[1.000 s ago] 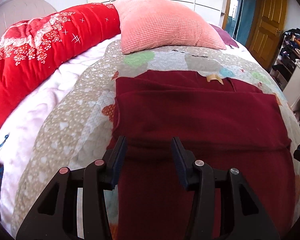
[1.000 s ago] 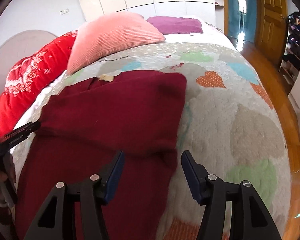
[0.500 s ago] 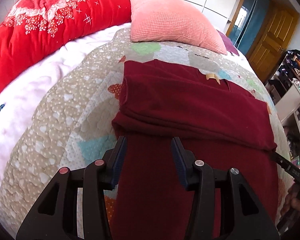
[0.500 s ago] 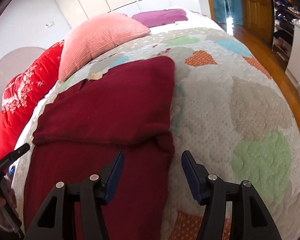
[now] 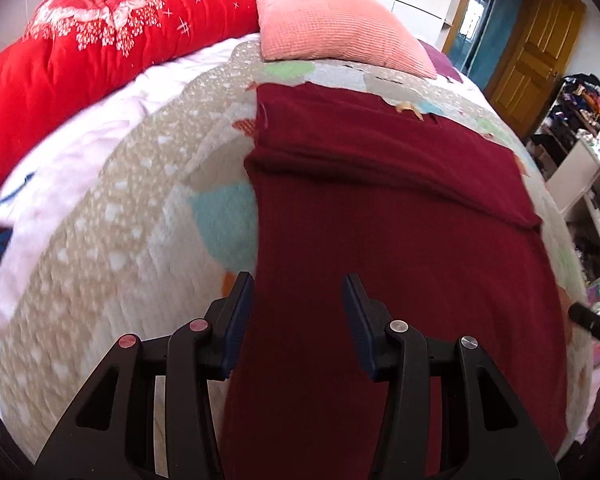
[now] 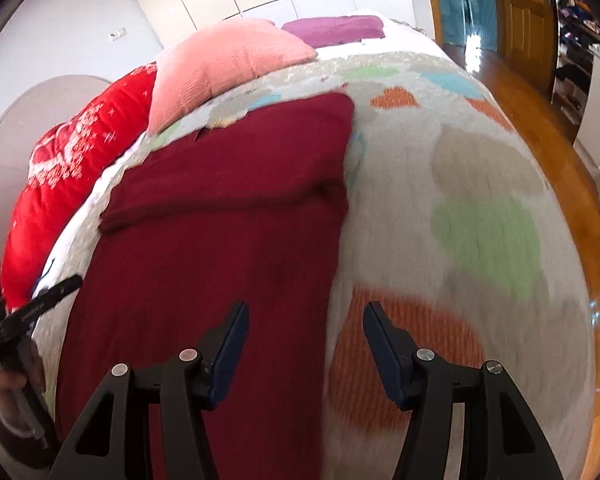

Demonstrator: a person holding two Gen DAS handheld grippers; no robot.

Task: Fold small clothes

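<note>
Maroon knit sweater (image 5: 380,240) lies soft and limp on the bed (image 6: 480,200); both tools, left (image 5: 298,300) and right (image 6: 306,330), gape empty over its near side edges, the best holds.

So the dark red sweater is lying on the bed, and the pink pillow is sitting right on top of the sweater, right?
Not quite. The dark red sweater does lie on the bed, on the heart-patterned quilt. But the pink pillow is not on top of it: it rests on the quilt beyond the sweater's far edge, with a strip of quilt showing between them. The left wrist view shows this best.
</note>
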